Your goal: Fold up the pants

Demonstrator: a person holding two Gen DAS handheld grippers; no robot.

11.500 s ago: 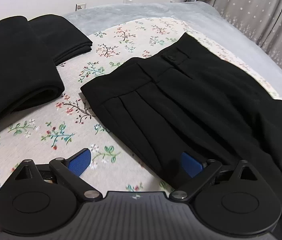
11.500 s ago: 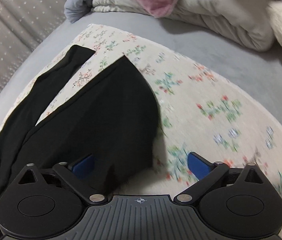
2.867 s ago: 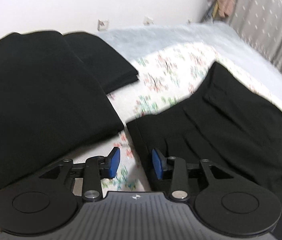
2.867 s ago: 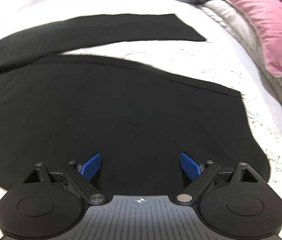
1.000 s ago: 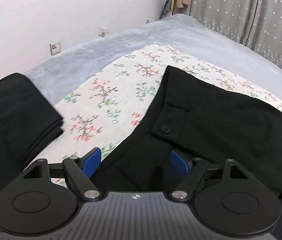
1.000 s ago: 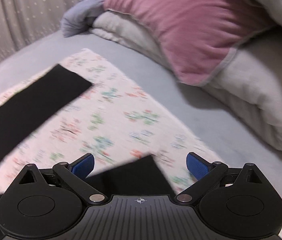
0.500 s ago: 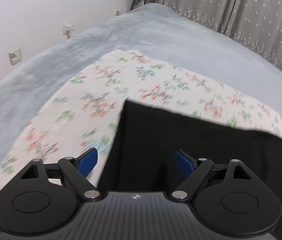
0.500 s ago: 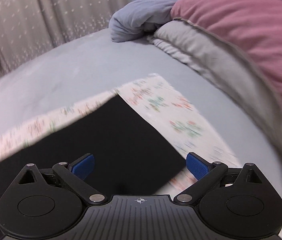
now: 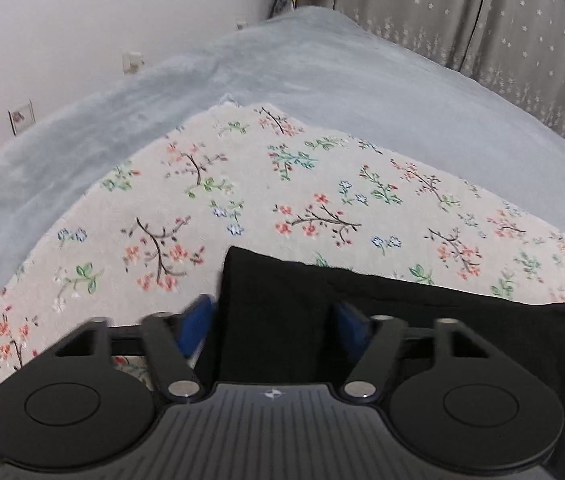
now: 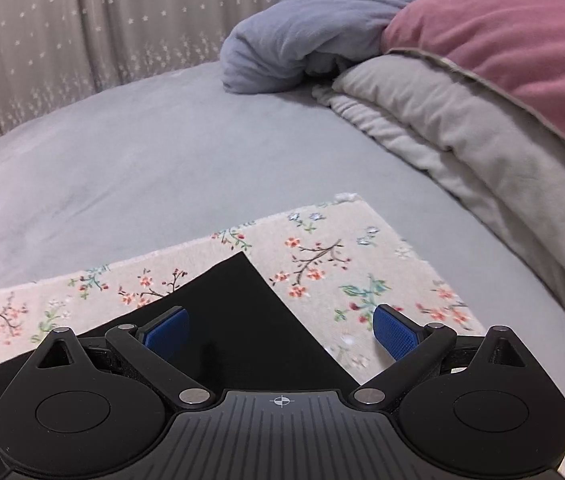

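Two grippers over a bed, both with jaws apart. Left gripper (image 9: pixel 274 322): blue pads set moderately apart, straddling a corner of the black pants (image 9: pixel 422 320); left pad looks just beside the cloth's outer edge, right pad over the fabric. Pads slightly blurred, so I cannot tell whether they touch the cloth. Right gripper (image 10: pixel 280 330): jaws spread wide, holding nothing; left pad above the black fabric, right pad above bare floral cloth.

Pants lie flat on the floral-print cloth (image 9: pixel 210 208), which is spread on the grey-blue bedspread (image 9: pixel 322 76). Left wrist view: a squared corner of the pants points away from the gripper, with a fold or seam line running across the fabric to the right. Right wrist view: a pointed corner of the pants (image 10: pixel 238 312) reaches close to the far edge of the floral cloth.

Beyond: star-patterned grey curtain (image 10: pixel 94 16), bundled blue blanket (image 10: pixel 302 36), pink pillow (image 10: pixel 514 44) on a grey quilt (image 10: pixel 462 132). White wall (image 9: pixel 102 12) with sockets at left.
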